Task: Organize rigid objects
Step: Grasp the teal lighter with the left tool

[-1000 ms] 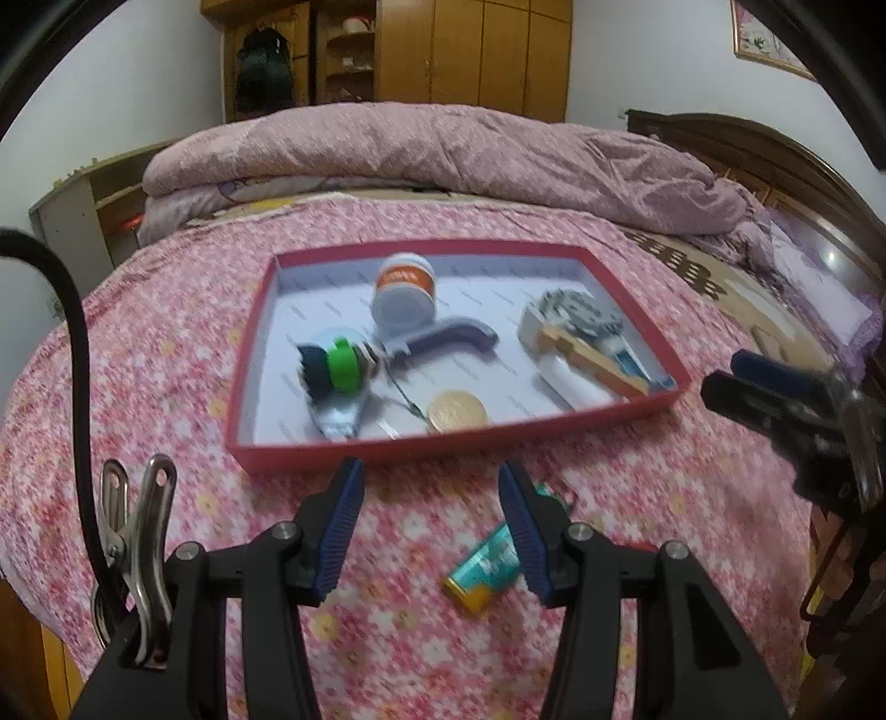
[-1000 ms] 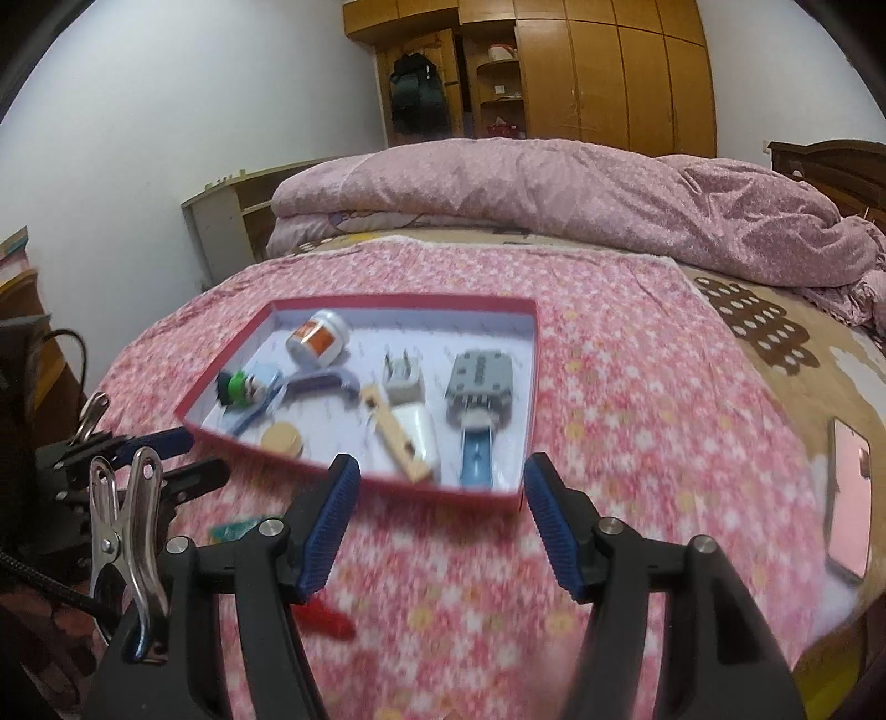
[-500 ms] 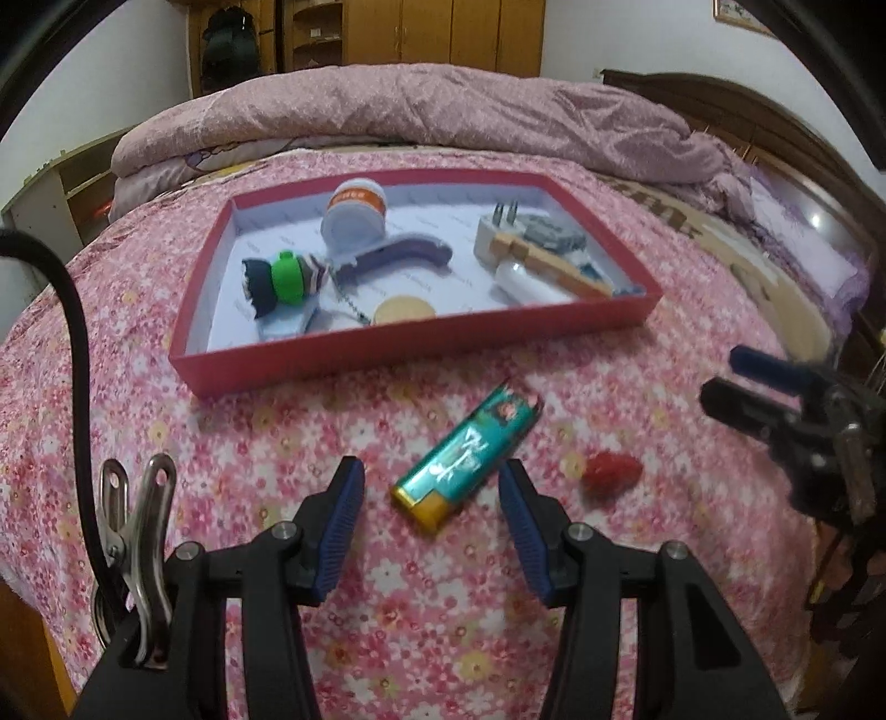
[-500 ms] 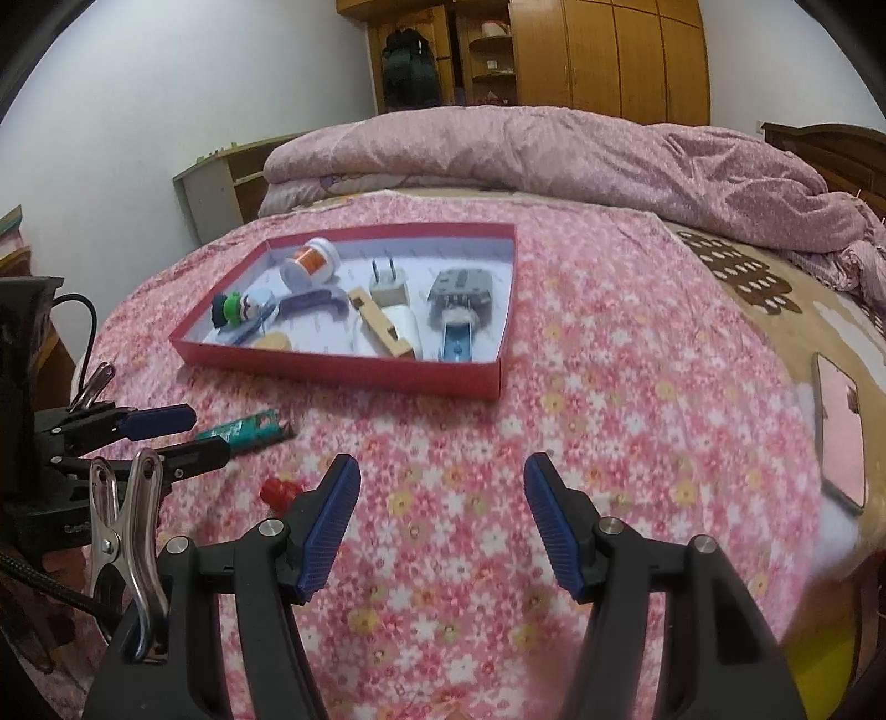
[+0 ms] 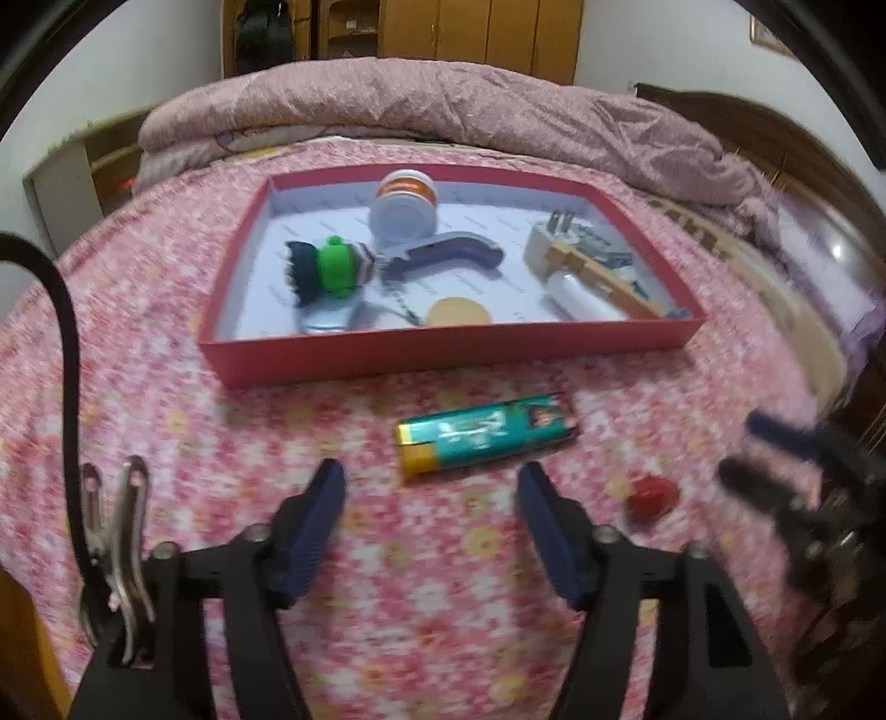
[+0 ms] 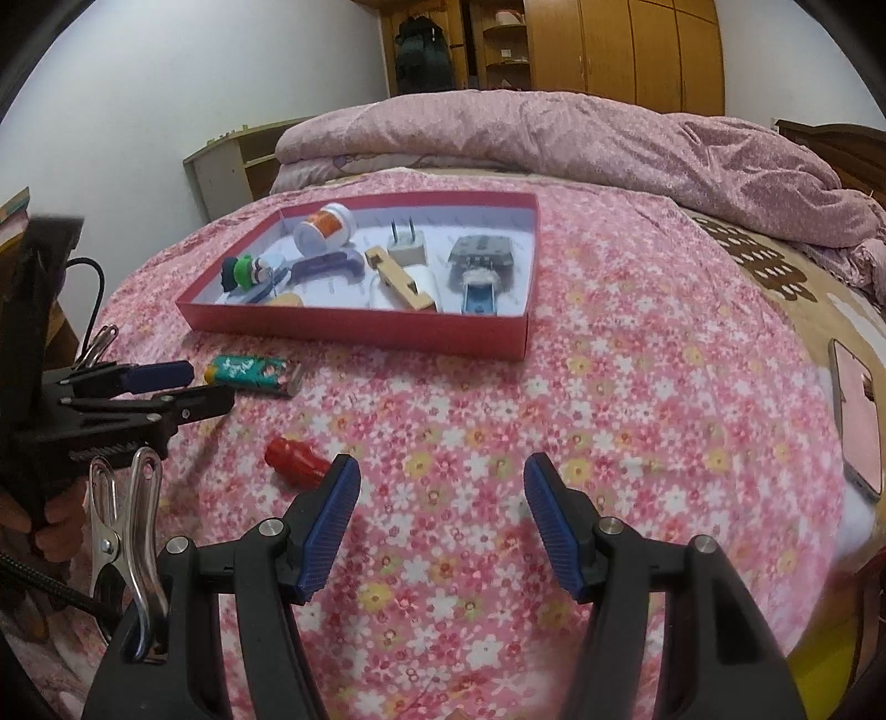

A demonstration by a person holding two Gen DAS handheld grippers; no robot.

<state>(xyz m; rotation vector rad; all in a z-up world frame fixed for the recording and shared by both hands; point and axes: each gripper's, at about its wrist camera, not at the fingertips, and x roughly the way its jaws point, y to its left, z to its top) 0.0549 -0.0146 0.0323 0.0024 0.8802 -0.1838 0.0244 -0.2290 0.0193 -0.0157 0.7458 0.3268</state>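
Note:
A teal lighter [image 5: 486,436] [image 6: 249,371] lies on the floral bedspread just in front of the red tray [image 5: 443,351] [image 6: 360,327]. My left gripper [image 5: 432,493] [image 6: 183,387] hovers right behind the lighter, its jaws opening, nothing between them. A small red piece [image 5: 650,495] [image 6: 293,459] lies to the lighter's right. My right gripper [image 6: 442,482] [image 5: 769,454] is open over bare bedspread, the red piece just beyond its left fingertip. The tray holds a white jar [image 5: 403,213], a green toy [image 5: 332,271], a purple-handled tool [image 5: 448,257], a gold coin [image 5: 459,313], a plug and a wooden piece.
A rolled pink quilt [image 6: 554,138] lies across the bed behind the tray. A phone in a pink case [image 6: 858,410] rests at the bed's right edge. A shelf [image 6: 232,166] and wooden wardrobe [image 6: 609,50] stand beyond. A hand [image 6: 50,520] grips the left tool.
Both views have tilted down toward the bedspread. The lighter and red piece have come fully into view. My left jaws stand wider than half a second ago; the right jaws are unchanged.

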